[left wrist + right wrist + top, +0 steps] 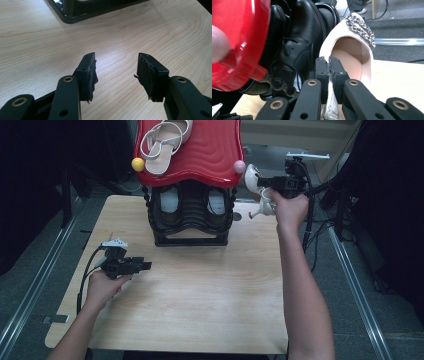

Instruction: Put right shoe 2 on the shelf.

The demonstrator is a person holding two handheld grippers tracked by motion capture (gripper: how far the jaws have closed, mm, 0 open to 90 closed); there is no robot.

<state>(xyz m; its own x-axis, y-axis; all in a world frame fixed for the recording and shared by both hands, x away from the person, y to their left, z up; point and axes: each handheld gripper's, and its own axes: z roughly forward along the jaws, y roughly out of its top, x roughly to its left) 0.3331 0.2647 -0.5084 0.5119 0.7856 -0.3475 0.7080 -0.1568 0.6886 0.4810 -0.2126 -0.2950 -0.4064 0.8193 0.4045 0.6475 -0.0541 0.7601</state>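
The right gripper has its two black jaws pinched together on the thin side wall of a cream high-heeled pump with a rhinestone-trimmed toe, a grip on the rim that looks chosen so the shoe can hang from it and be carried clear of the table; in the high view the same gripper holds the pump in the air just off the right corner of the red-roofed, black-framed shoe rack, beside the pink ball on that corner of the roof. The left gripper stands with its jaws wide apart and nothing between them, only bare light wooden tabletop beneath; seen from above, it rests low in the person's left hand in front of the rack and to its left, apparently parked out of the way while the other hand works. On the rack's glossy red wavy roof lies a white strappy flat sandal, near the yellow ball at the left corner. Black leather lace-up shoes fill the shelf under the roof, just beside the raised pump. Whether the pump is headed for the roof or the shelf cannot be told.
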